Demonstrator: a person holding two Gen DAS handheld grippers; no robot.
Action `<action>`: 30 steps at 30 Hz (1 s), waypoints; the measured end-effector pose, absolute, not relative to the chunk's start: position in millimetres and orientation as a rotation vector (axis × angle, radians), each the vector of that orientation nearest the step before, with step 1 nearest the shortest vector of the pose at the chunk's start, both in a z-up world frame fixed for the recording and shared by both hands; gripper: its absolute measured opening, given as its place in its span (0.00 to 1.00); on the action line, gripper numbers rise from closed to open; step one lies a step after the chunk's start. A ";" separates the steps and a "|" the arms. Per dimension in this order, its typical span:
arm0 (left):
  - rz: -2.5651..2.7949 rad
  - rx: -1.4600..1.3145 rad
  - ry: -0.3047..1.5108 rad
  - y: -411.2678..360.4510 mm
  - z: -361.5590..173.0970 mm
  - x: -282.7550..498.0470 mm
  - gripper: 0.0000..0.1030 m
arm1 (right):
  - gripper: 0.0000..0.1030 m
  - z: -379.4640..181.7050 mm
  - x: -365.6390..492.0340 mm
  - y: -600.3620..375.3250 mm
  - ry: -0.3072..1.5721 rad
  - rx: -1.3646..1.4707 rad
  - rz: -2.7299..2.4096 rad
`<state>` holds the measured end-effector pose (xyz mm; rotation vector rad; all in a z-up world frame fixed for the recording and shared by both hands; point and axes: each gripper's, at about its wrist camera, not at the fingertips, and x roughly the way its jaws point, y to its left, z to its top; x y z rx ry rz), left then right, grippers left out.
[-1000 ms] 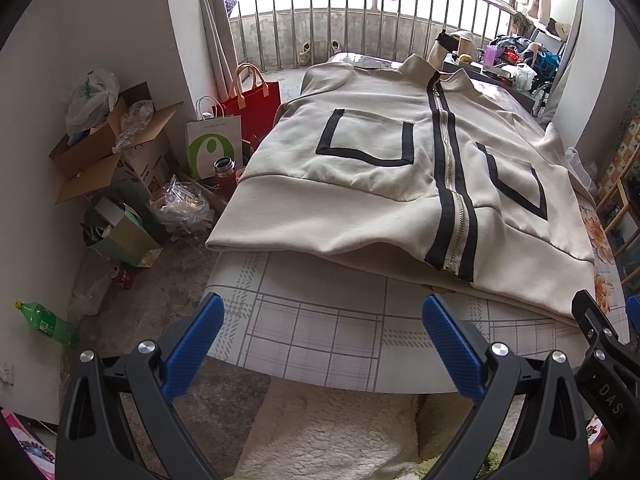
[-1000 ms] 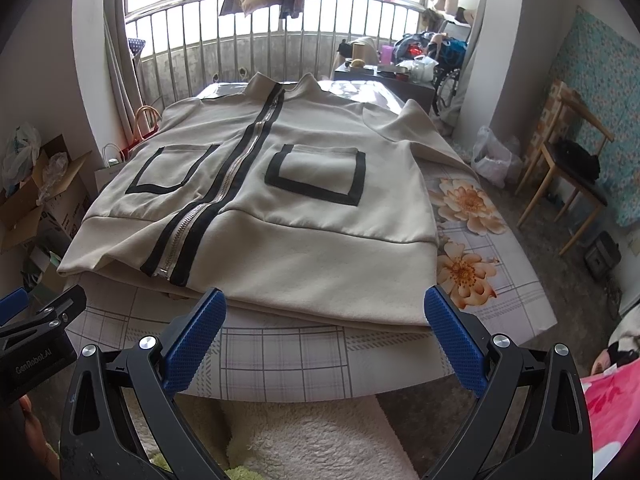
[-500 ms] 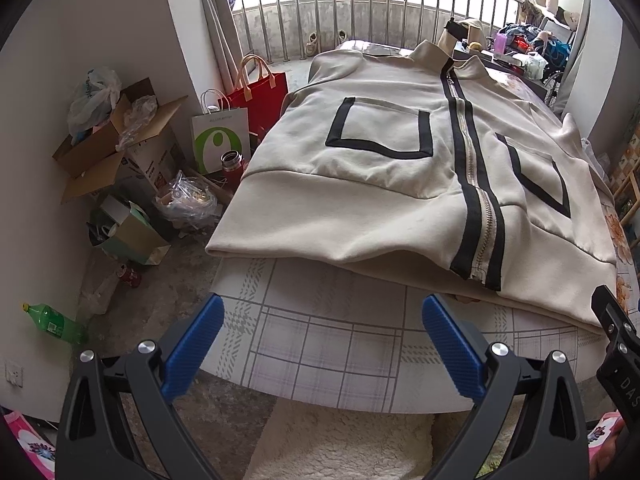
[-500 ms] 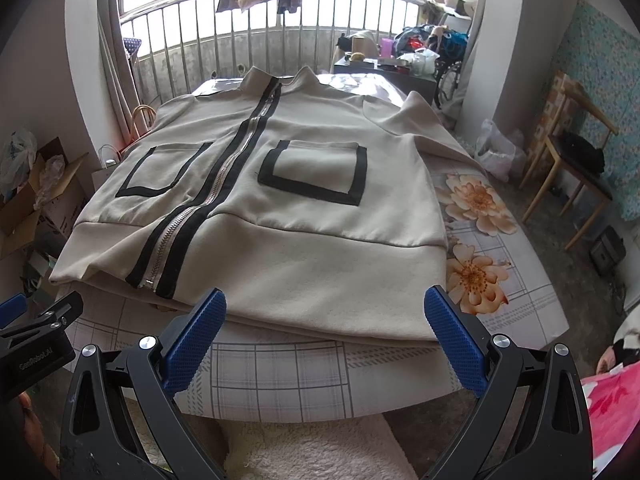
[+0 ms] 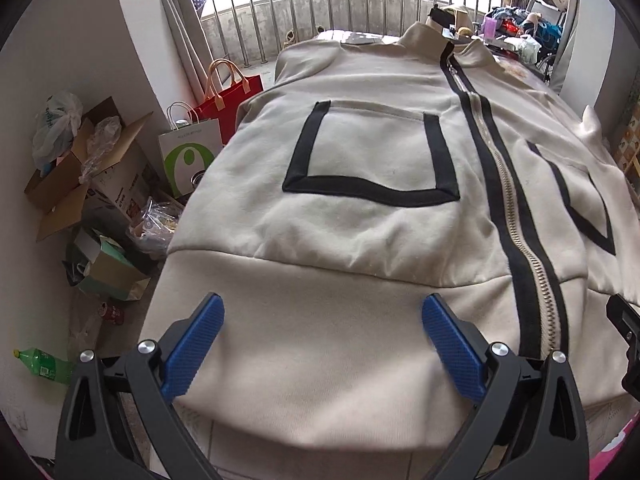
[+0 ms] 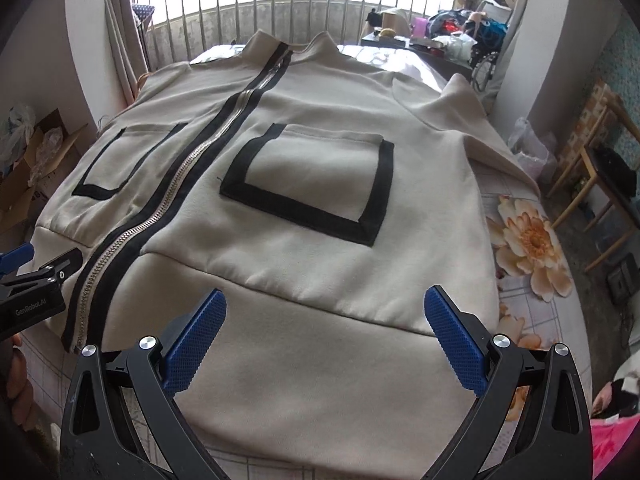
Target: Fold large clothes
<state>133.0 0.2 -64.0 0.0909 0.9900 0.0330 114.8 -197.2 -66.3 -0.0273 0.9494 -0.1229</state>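
Note:
A large cream zip-up jacket (image 5: 360,240) (image 6: 320,248) with black-edged pockets and a black-trimmed zipper lies flat, front up, on a table. My left gripper (image 5: 322,344) hangs open over the left part of its bottom hem band, blue pads wide apart. My right gripper (image 6: 326,340) is open over the right part of the hem band. Nothing sits between either pair of fingers. The right gripper's body shows at the right edge of the left wrist view, and the left gripper's body at the left edge of the right wrist view.
The tablecloth (image 6: 532,240) is checked with orange flowers. Left of the table stand cardboard boxes (image 5: 76,176), a red bag (image 5: 230,96), a white bag (image 5: 188,156) and a green bottle (image 5: 44,366). A wooden chair (image 6: 600,184) stands to the right. A barred window runs behind.
Both grippers have moved forward from in front of the table edge to over the jacket's hem. The jacket has not moved; both grippers stay open.

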 end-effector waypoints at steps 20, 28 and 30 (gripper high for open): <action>0.022 0.040 0.979 6.6 -67.7 127.7 0.96 | 0.92 -82.2 111.6 -211.2 0.952 0.000 0.018; 0.008 0.051 0.952 6.9 -68.6 122.9 0.96 | 0.92 -53.5 87.2 -252.9 0.913 0.051 -0.021; 0.006 0.060 0.937 6.0 -68.8 120.7 0.96 | 0.92 -52.2 80.1 -276.4 0.926 0.116 -0.035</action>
